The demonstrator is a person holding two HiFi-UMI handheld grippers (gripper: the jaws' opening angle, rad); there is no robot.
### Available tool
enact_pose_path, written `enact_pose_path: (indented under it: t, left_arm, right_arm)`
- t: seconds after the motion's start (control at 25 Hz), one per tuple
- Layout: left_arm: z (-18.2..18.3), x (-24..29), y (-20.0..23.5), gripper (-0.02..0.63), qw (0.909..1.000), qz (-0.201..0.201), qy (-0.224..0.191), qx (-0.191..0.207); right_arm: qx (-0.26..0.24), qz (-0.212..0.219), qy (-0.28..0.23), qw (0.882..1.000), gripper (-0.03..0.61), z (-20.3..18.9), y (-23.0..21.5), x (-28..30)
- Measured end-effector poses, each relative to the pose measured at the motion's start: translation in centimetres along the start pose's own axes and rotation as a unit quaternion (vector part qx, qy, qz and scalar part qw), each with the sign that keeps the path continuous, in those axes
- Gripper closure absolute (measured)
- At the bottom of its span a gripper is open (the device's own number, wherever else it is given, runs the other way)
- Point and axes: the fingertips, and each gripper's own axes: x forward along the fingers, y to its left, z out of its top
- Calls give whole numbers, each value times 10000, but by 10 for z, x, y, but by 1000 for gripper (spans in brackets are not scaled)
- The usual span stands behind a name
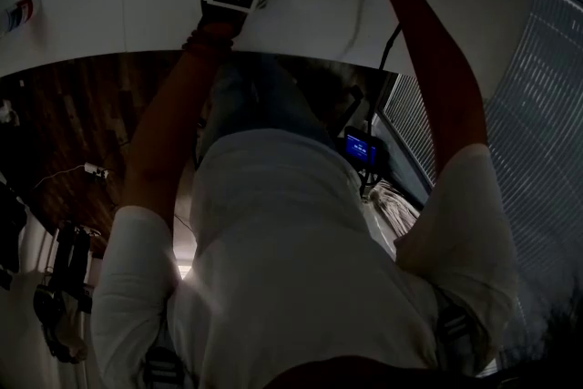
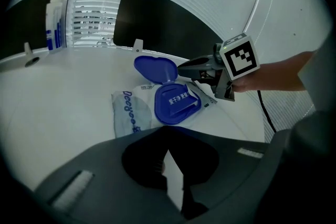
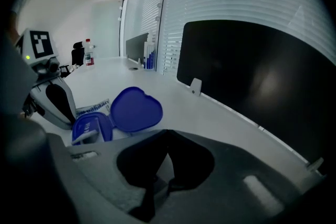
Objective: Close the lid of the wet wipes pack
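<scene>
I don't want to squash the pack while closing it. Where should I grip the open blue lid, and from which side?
Probably the rounded free rim of the lid, opposite the hinge, coming from the side away from the opening, by the right gripper. It stands tilted up off the pack, thin and flat, so fingers there get most leverage.
</scene>
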Motion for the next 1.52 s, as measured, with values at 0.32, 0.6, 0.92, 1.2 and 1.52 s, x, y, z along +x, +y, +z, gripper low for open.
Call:
enact_pose_path:
  t: [0.32,0.6,0.92,1.2,1.52]
  left_arm:
    - [-2,1,4,612,10000,-11,74,55]
    - [-1,-1,3,612,9999,-2,51,146]
    - [-4,0,5,612,9998,-5,72,176]
    - [-6,3,6,612,9999,-57,102,104]
    - [-4,3,5,612,9998,36,127,176]
  right_arm:
    - [-11,342,109,9994,578,0,-2,25]
    - [-47,1066,-304,9938,578,22,14,23]
    - [-396,1460,-688,9861,578,38,33,-10]
    - [-1229,1815,-584,9739,578,32,72,-30]
    - [-2352,1912,-310,9525,578,4,117,-47]
